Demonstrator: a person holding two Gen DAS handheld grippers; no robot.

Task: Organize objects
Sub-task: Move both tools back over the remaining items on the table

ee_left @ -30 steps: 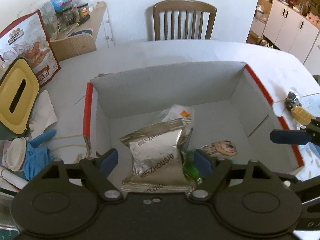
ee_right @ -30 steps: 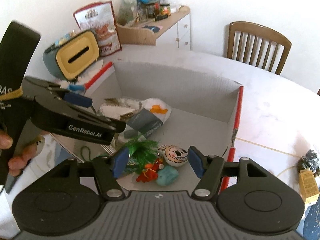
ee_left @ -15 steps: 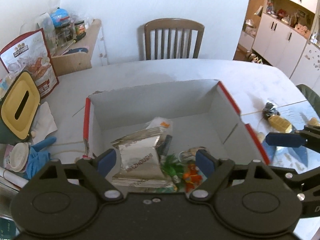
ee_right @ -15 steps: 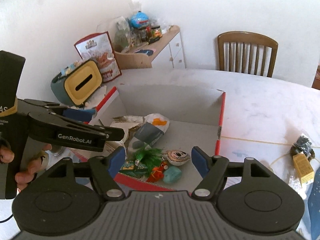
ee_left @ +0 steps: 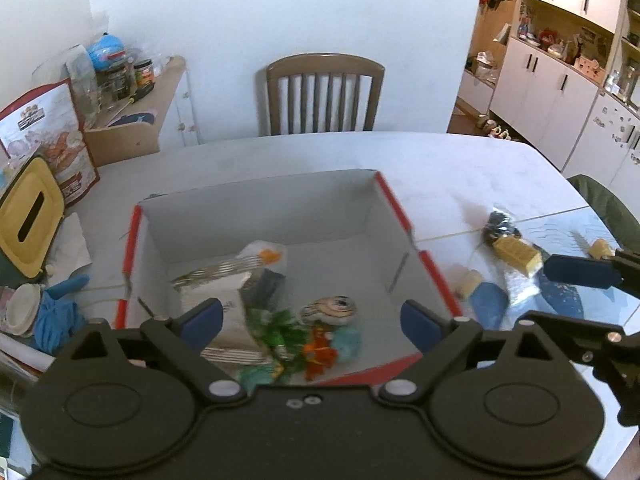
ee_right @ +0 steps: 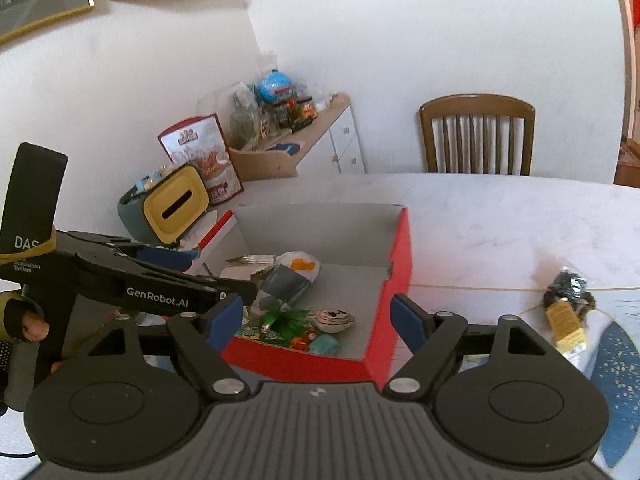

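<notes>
Both the left tool and right tool hover spread and empty above the box's red near rim, with bare bench at 2 o'clock.

left gripper arm: "GenRobot.AI" | its black handle: "DAS"

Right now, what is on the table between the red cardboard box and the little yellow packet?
Only bare white table lies between the red cardboard box and the small yellow packet, crossed by a thin seam line, in the right wrist view.
</notes>
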